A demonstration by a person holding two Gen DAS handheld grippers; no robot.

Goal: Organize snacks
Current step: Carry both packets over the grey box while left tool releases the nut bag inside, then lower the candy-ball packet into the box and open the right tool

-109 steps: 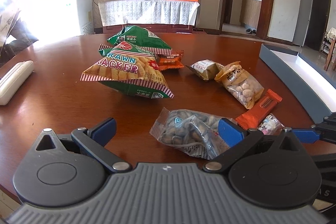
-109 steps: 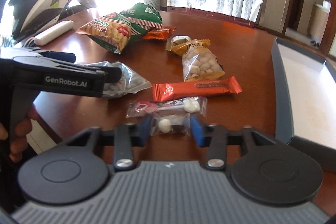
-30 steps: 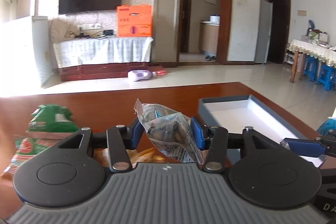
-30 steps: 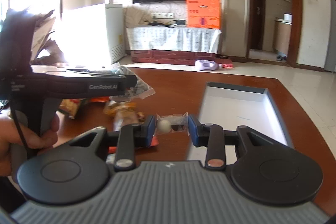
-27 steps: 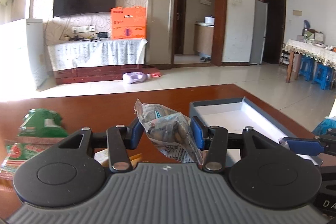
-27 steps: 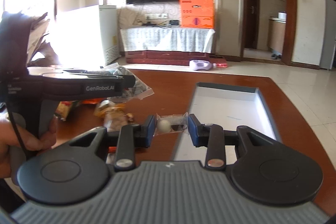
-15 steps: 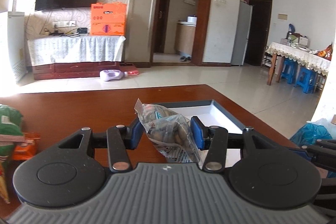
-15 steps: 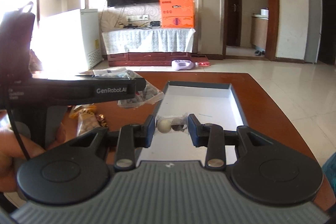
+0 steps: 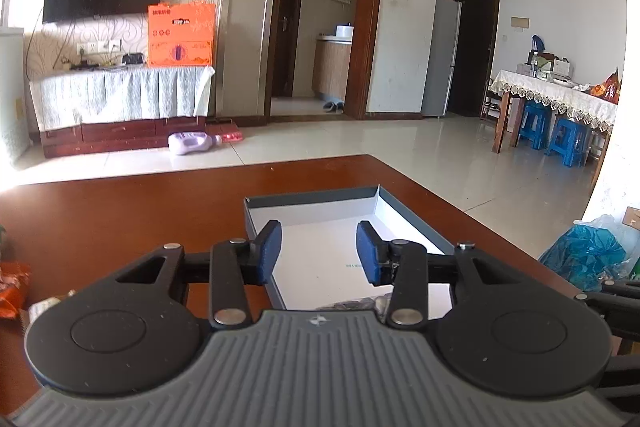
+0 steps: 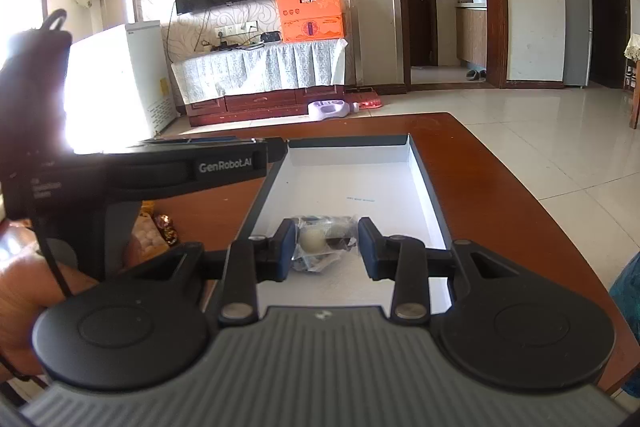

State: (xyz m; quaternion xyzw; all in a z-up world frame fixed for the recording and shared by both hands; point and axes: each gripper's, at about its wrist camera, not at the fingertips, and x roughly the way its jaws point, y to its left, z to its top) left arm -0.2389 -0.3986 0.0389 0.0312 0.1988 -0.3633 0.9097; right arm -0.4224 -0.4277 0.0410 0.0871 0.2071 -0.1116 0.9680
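Meanwhile right tool grips candy packet — over box.

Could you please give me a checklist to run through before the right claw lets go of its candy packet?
1. Left claw empty: ok, jaws closing with nothing between them.
2. Nut packet inside the box: ok, at its near end.
3. Right claw gripping the candy packet: ok.
4. Candy packet above the box floor: ok.
5. Drop height above the floor: cannot tell.
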